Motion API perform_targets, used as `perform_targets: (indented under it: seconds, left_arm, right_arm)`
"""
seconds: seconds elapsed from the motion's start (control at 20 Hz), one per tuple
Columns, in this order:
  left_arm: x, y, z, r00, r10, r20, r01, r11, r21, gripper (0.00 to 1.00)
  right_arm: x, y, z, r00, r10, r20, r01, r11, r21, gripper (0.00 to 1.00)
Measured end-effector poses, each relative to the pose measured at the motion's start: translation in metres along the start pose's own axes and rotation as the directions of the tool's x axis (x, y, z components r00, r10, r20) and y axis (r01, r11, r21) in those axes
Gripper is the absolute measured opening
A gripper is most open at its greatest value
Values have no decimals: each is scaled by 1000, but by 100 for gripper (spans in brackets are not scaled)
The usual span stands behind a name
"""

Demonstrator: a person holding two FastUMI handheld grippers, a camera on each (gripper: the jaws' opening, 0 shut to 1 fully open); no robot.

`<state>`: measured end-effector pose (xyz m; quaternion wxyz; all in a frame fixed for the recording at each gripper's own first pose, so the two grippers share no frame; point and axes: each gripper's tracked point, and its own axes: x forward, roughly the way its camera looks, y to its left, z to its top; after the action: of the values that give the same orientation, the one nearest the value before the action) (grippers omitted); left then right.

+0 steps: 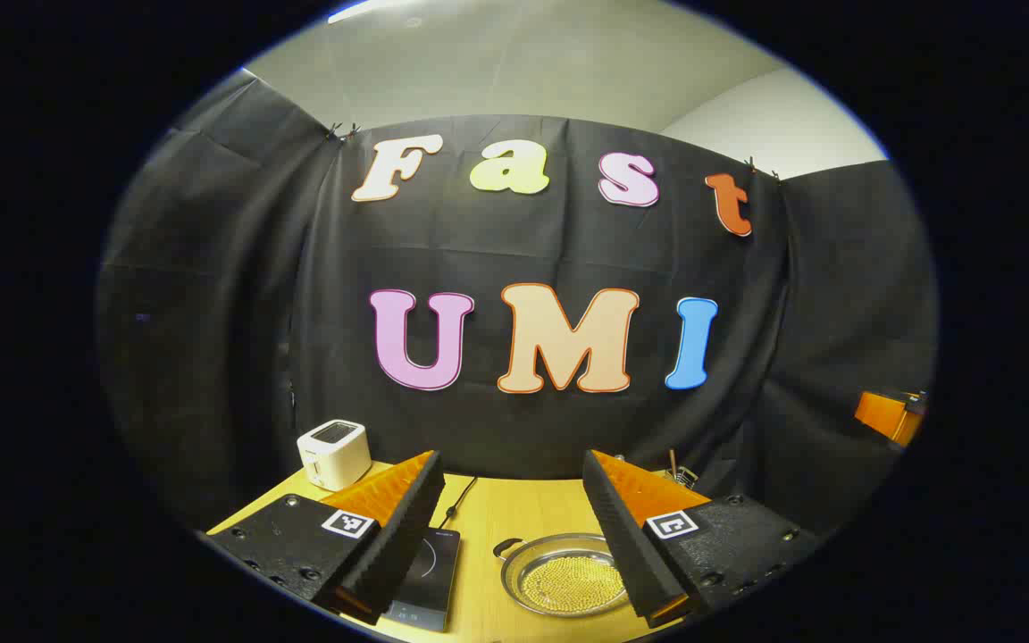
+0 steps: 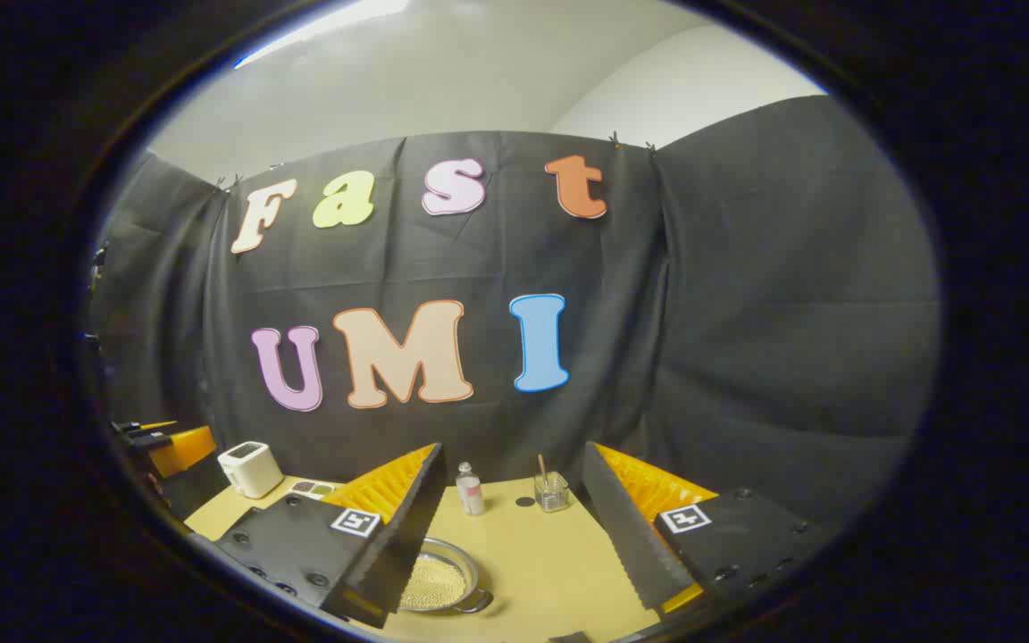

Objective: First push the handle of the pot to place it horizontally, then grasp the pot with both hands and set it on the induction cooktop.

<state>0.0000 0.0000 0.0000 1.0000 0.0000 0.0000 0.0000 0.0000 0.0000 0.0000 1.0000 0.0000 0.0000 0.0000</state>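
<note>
1. I judge the task barely begun, if at all: the pot (image 1: 565,582) sits on the bare wood of the bench (image 1: 514,509), not on the cooktop (image 1: 428,580), so the lift and the setting-down are both left to do.
2. I cannot settle whether the handle push is finished. In the left gripper view a small dark loop handle (image 1: 508,546) shows at the pot's far left rim; in the right gripper view another loop shows at its near right rim. I cannot tell from these whether that counts as horizontal.
3. My left claw (image 1: 511,536) hangs above the bench with its fingers spread wide and nothing between them. It touches neither pot nor cooktop.
4. My right claw (image 2: 508,527) is likewise spread wide and empty, held above the bench, with the pot low and to its left, partly behind its left finger.
5. Where things lie, by the left gripper view: the pot is near me and to the right, the cooktop just beside it on the left, the two close but apart. A cord (image 1: 461,500) runs from the cooktop toward the far edge.
6. The pot looks shallow and wide, of shiny metal with a bright rim, and its bottom is covered with small pale yellow beads or grains. I cannot say what they are.
7. Off the task: a white toaster (image 1: 333,454) stands at the far left of the bench; a small bottle (image 2: 469,490) and a glass (image 2: 551,491) with a stick in it stand at the far side.
</note>
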Motion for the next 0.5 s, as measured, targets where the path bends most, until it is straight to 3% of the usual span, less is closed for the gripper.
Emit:
perform_targets:
  seconds: [0.1, 0.2, 0.45, 0.5]
  left_arm:
    - [3, -1, 1, 1000, -8, 3, 8, 1000, -2, 95]
    - [7, -1, 1, 1000, -13, 1, 13, 1000, -7, 91]
    - [14, 1, -4, 1000, -16, -9, 16, 1000, -7, 95]
    - [16, 0, -8, 1000, -21, -18, 20, 1000, -12, 91]
  right_arm:
    - [0, 2, 0, 1000, 0, -5, 0, 1000, 5, 92]
    - [2, 0, -3, 1000, -7, -15, 7, 1000, -4, 92]
    - [6, 0, -4, 1000, -19, -22, 19, 1000, -1, 97]
    - [7, -1, -5, 1000, -22, -22, 22, 1000, -2, 92]
